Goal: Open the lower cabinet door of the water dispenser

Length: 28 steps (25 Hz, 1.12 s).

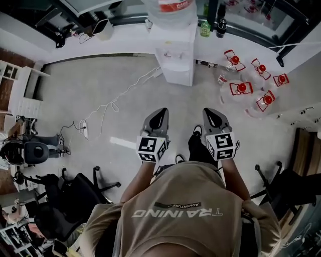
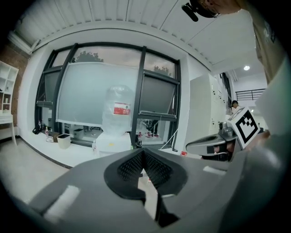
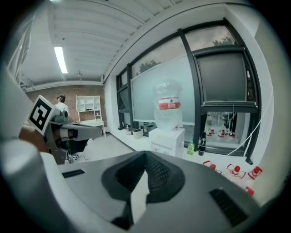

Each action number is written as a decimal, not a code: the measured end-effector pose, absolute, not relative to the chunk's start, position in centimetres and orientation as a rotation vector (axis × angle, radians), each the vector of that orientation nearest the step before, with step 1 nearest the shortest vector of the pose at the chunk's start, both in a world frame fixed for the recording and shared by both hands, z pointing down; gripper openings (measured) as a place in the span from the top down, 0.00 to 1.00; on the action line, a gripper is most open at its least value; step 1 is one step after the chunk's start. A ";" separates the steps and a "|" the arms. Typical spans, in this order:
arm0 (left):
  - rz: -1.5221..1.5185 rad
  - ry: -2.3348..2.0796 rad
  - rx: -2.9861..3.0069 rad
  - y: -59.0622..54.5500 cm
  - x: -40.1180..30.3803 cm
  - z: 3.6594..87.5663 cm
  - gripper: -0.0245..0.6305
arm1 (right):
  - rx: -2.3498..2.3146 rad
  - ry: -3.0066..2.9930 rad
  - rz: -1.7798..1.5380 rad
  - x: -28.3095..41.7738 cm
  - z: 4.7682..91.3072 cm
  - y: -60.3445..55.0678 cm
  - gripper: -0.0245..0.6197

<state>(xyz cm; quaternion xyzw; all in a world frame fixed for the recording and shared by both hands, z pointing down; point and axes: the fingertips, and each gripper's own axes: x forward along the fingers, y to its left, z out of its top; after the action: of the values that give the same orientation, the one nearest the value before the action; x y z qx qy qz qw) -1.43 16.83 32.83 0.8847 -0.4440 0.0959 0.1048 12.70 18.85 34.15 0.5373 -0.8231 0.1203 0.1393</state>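
Note:
The white water dispenser (image 1: 175,55) stands against the window ledge at the top centre of the head view, with a large bottle (image 1: 173,7) on top. Its lower cabinet door (image 1: 177,75) is closed. My left gripper (image 1: 159,116) and right gripper (image 1: 213,116) are held side by side over the floor, well short of the dispenser, both pointing toward it. Both are shut and hold nothing. In the left gripper view the dispenser (image 2: 109,144) is ahead beyond the closed tips (image 2: 143,152). In the right gripper view the dispenser (image 3: 167,140) is beyond the tips (image 3: 145,154).
Several empty water jugs with red caps (image 1: 251,85) lie on the floor right of the dispenser. A white cable and power strip (image 1: 100,110) trail across the floor at left. Black office chairs (image 1: 75,196) are at lower left. A green bottle (image 1: 204,29) is on the ledge.

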 end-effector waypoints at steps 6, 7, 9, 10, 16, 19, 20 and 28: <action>0.364 -1.320 2.674 9.1 2.5 31.1 0.97 | 1.378 -2.426 0.210 14.7 35.0 11.0 0.95; 0.388 -1.335 2.681 7.7 2.8 31.0 0.97 | 1.343 -2.431 0.159 14.8 34.8 9.6 0.95; 0.432 -1.378 2.666 5.0 3.2 31.0 0.97 | 1.295 -2.461 0.140 15.2 34.7 7.3 0.95; 0.443 -1.400 2.653 3.9 3.4 31.1 0.97 | 1.276 -2.478 0.160 15.5 35.0 6.3 0.95; 0.506 -1.393 2.566 1.4 4.8 33.5 0.97 | 1.182 -2.492 0.316 16.9 38.7 2.6 0.95; 0.527 -1.379 2.536 0.4 5.1 34.5 0.97 | 1.170 -2.490 0.344 17.1 39.5 1.2 0.95; 0.532 -1.369 2.528 0.1 5.1 34.8 0.97 | 1.164 -2.487 0.350 17.0 39.8 0.8 0.95; 0.514 -1.220 2.634 -4.5 8.6 35.4 0.97 | 1.232 -2.467 0.380 17.8 39.4 -2.7 0.95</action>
<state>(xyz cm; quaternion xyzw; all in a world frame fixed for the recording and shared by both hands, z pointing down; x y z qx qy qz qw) 8.62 -4.50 35.37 0.8893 -0.4119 0.1736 0.0967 17.79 -2.70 39.41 0.4355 -0.8721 0.1342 0.1783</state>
